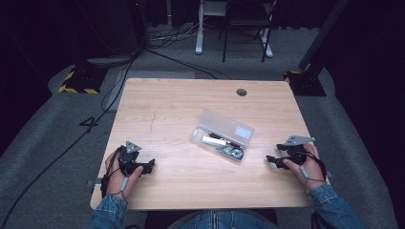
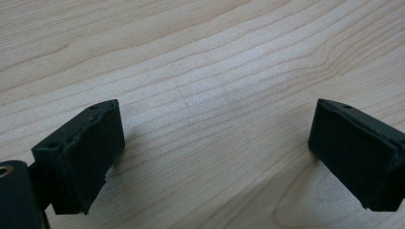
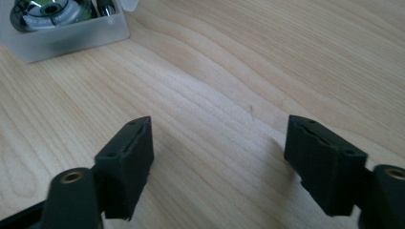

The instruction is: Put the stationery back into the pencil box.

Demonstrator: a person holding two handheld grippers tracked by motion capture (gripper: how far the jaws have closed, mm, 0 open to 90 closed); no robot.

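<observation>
Left tool [image 1: 151, 165] sits low near the front-left corner of the bench [image 1: 157, 105], jaws spread wide with nothing but bare wood grain between them. It looks parked, well apart from anything to grab.

Moving toward the middle, there's a clear plastic case [image 1: 222, 135] lying open, lid flipped back on the far side. Inside the tray I can make out a white tube-ish thing [image 1: 213, 140] and a round shiny gadget with a green centre [image 1: 233, 152], but what they really are is too small to tell.

Over on the right, the right tool [image 1: 269, 159] is also spread wide with nothing in it, down close to the wood. In the right gripper view a corner of the case sits up ahead of the jaws, near but not touching.

My read: this is the start or a rest between steps, nothing picked up yet. Next move probably means sliding the right tool toward the case and lining the jaws up on the tray wall or one item, without shoving the light case away.
</observation>
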